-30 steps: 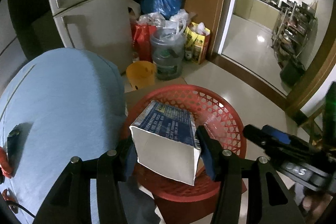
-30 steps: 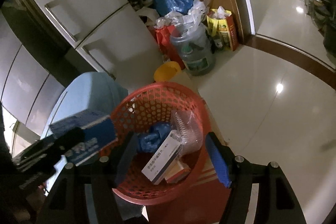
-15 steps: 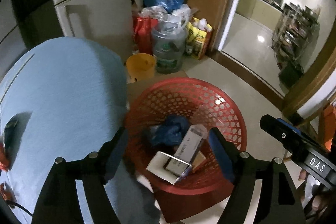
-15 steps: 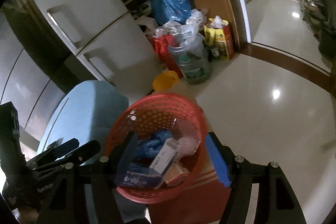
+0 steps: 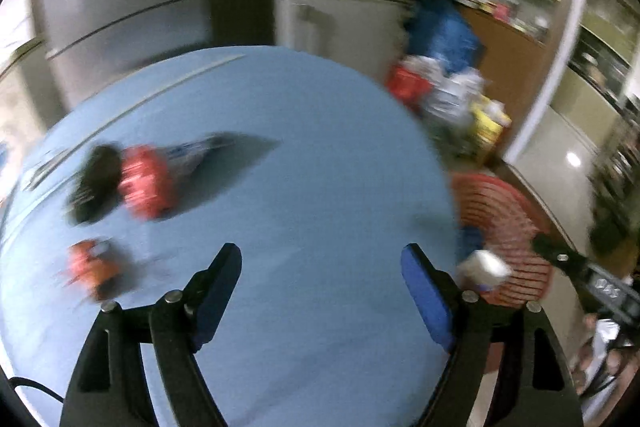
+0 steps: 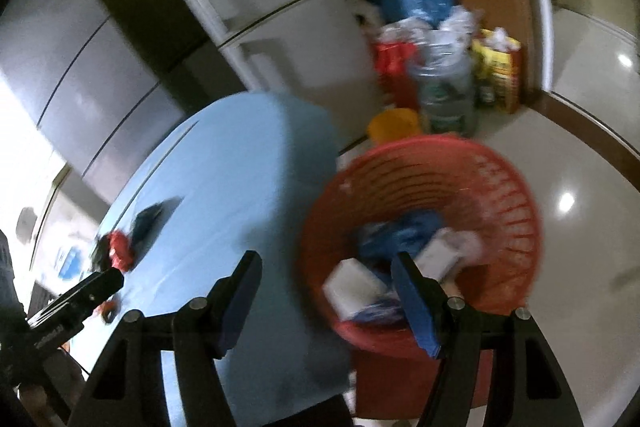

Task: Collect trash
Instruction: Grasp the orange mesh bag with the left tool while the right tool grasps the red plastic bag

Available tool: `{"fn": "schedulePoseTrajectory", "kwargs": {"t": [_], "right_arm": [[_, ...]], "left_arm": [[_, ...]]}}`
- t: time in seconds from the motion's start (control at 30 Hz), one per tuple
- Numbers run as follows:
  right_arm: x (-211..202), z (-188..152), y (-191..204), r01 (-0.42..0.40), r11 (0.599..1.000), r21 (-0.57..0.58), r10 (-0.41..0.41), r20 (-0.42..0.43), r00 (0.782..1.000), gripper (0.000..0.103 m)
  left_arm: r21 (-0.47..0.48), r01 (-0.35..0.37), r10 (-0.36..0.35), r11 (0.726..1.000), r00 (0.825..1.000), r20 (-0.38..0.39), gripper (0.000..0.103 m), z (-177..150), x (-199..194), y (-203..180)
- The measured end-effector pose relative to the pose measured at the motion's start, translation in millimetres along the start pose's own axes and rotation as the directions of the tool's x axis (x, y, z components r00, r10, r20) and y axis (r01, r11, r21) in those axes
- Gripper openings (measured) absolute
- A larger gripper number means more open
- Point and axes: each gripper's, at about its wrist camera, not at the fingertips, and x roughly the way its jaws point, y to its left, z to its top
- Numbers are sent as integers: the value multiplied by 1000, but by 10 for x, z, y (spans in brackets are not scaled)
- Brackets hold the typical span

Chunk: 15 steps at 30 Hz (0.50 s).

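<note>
Left gripper (image 5: 322, 263) over blue table (image 5: 304, 195), jaws just opened wider, nothing between; right gripper (image 6: 326, 269) open, empty, beside red basket (image 6: 512, 187) of trash.

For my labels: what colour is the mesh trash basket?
Red; the basket shows best in the right wrist view.

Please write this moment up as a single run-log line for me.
left gripper: open, empty, jaws just opened, over blue table | right gripper: open, empty | red basket: holds boxes | table trash: uncollected
</note>
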Motion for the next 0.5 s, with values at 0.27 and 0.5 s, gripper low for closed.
{"fn": "schedulePoseTrajectory", "kwargs": {"t": [0.27,0.5], "right_arm": [[135,-183,676,-72,987,-142,66,-50,997,71],[100,-249,910,-57,977,-205,46,-57,997,71]], "left_arm": [[-320,-246,253,915,967,-20,85,-248,-60,1353],[-475,-305,303,825,949,-83,85,-277,222,1944]]}}
